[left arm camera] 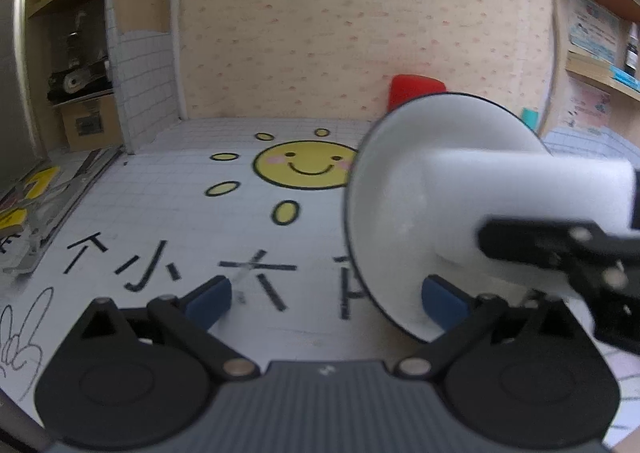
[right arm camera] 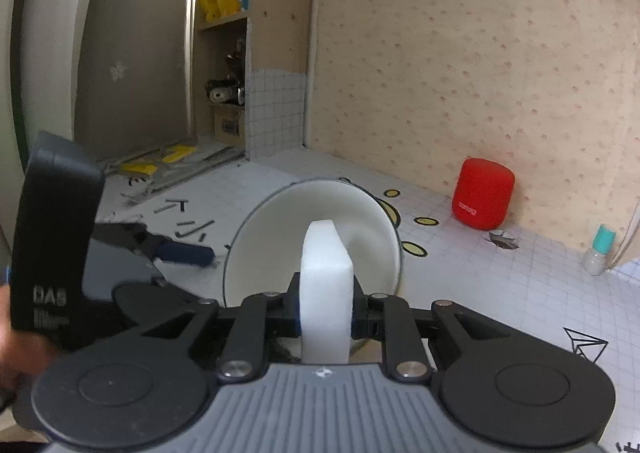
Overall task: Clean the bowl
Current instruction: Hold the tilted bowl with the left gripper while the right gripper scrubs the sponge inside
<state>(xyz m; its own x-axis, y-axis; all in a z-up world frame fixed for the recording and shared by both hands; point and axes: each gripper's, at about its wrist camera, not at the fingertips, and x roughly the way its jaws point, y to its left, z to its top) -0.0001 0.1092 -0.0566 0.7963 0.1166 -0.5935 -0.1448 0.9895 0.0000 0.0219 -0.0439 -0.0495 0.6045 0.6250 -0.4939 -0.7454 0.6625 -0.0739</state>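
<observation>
I am keeping the white bowl tipped up on its edge so its hollow faces the right claw, which gives the sponge a straight way in. The right claw is clamped tight on a white sponge block, holding it upright between the pads with its rounded far end reaching into the bowl's inside. In the left wrist view the sponge is lying across the bowl's mouth and looks to be pressing on the inner wall, though the blur is keeping me from saying exactly where it touches.

The left claw is standing with its blue pads spread apart. The right-hand pad is sitting just at the bowl's lower rim, and the other pad is well clear of it over the printed surface. I am judging that the left claw is propping or steadying the bowl from below rather than pinching it; whether the pad is truly touching the rim I cannot tell.

The bowl is lying over the white gridded surface, partly covering the yellow smiling sun printed on it. A red speaker is standing against the wall, well apart from the work, and a small teal-capped bottle is off to the right.

I am reading this as the scrubbing stage, the sponge working the bowl's inside.
</observation>
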